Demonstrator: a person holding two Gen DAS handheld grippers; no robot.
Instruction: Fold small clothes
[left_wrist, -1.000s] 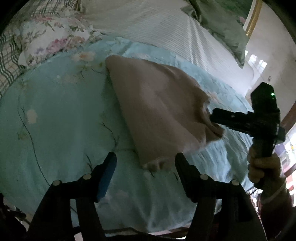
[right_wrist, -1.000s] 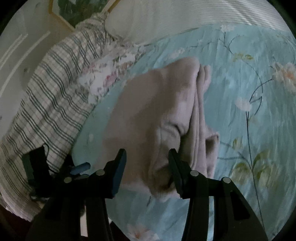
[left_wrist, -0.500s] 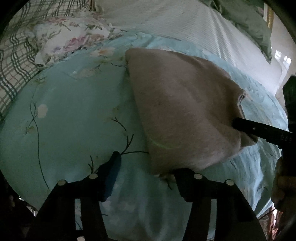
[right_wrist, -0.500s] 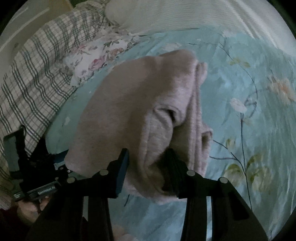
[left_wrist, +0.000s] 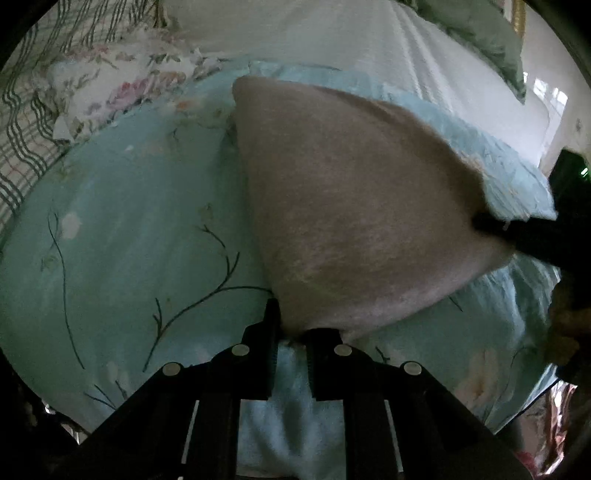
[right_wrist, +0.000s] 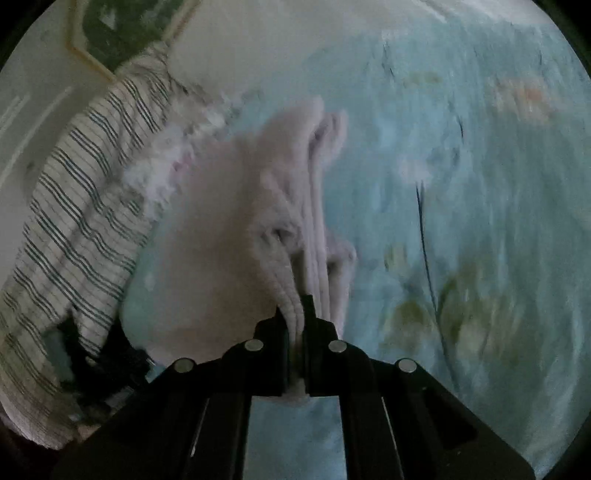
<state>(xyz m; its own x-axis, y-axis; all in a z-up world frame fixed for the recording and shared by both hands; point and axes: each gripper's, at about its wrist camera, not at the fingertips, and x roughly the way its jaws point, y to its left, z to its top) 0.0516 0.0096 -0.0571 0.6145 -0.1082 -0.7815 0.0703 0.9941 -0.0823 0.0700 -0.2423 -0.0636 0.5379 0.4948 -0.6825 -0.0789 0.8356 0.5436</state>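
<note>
A folded pinkish-beige garment (left_wrist: 354, 206) lies on a light blue floral bedspread (left_wrist: 122, 236). My left gripper (left_wrist: 291, 328) is shut on the garment's near corner. My right gripper (right_wrist: 297, 314) is shut on the bunched, layered edge of the same garment (right_wrist: 236, 229) at its other end. In the left wrist view the right gripper's black finger (left_wrist: 517, 229) reaches into the garment's right corner. The garment sags between the two grips, its far end resting on the bedspread.
A floral pillow (left_wrist: 110, 85) and a plaid blanket (right_wrist: 74, 206) lie at the left of the bed. A white striped sheet (left_wrist: 369, 44) and a green pillow (left_wrist: 484, 33) are behind. A framed picture (right_wrist: 122, 33) hangs on the wall.
Both grippers went from open around the garment's edges to shut on them. The garment's near edge now looks raised off the bedspread, and both cameras are closer to it.
</note>
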